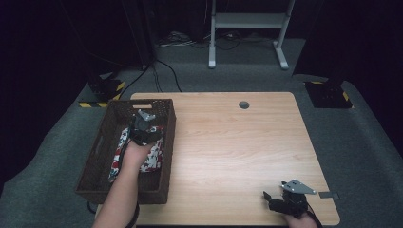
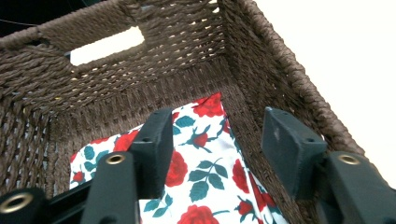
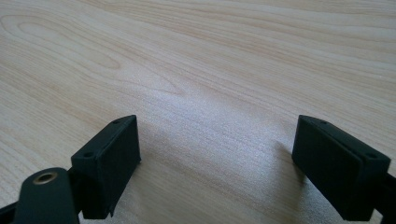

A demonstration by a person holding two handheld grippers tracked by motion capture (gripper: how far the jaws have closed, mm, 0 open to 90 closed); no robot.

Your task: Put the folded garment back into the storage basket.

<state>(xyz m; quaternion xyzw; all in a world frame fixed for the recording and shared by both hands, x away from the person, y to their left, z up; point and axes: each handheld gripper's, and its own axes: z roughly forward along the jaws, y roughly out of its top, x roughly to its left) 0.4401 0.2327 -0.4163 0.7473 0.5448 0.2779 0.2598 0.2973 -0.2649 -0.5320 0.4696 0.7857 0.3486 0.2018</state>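
A brown woven basket (image 1: 164, 147) sits on the left side of the wooden table (image 1: 228, 142). Inside it lies a white cloth with red flowers and teal leaves (image 1: 153, 159). My left gripper (image 1: 141, 118) hangs inside the basket just above the cloth (image 2: 205, 154), open, its jaws apart with nothing between them (image 2: 217, 144). The basket's far wall with a handle slot (image 2: 105, 44) rises ahead of it. My right gripper (image 1: 269, 197) rests low over bare wood at the table's front right, open (image 3: 217, 158), with nothing between its jaws.
A round cable hole (image 1: 244, 105) is in the table near its far edge. A white metal frame (image 1: 247, 28) and cables (image 1: 164, 71) lie on the grey floor beyond. Yellow-black taped blocks (image 1: 102, 92) stand at the far left and right.
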